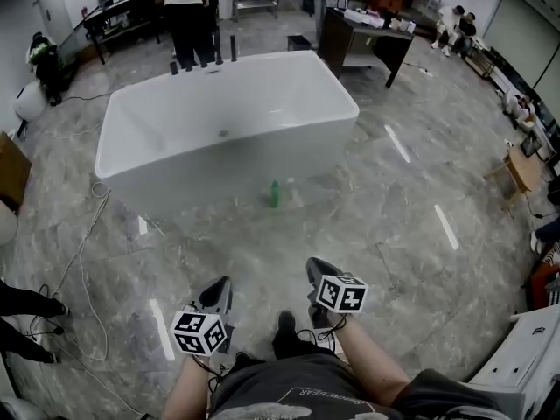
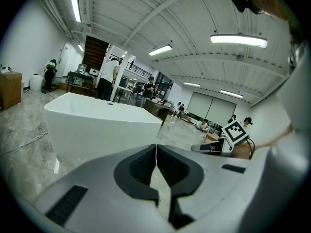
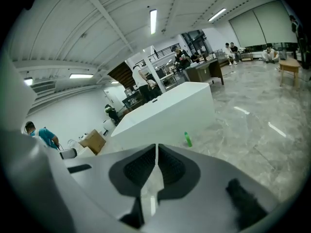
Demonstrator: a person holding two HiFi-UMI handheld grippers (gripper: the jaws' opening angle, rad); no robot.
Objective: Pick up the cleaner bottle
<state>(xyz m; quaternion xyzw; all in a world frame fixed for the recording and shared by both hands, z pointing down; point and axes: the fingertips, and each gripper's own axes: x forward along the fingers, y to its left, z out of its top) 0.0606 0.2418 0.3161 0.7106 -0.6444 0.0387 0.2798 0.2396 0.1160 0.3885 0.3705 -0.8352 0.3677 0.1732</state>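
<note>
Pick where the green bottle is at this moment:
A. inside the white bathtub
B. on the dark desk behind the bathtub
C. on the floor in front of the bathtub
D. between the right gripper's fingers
C: the green cleaner bottle stands upright on the floor, just in front of the near wall of the white bathtub.

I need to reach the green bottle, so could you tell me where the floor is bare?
The marble floor on the near side of the green bottle is bare, as is the stretch right of the bathtub up to the dark desk. Cables trail left of the tub; tables and people crowd behind it.
</note>
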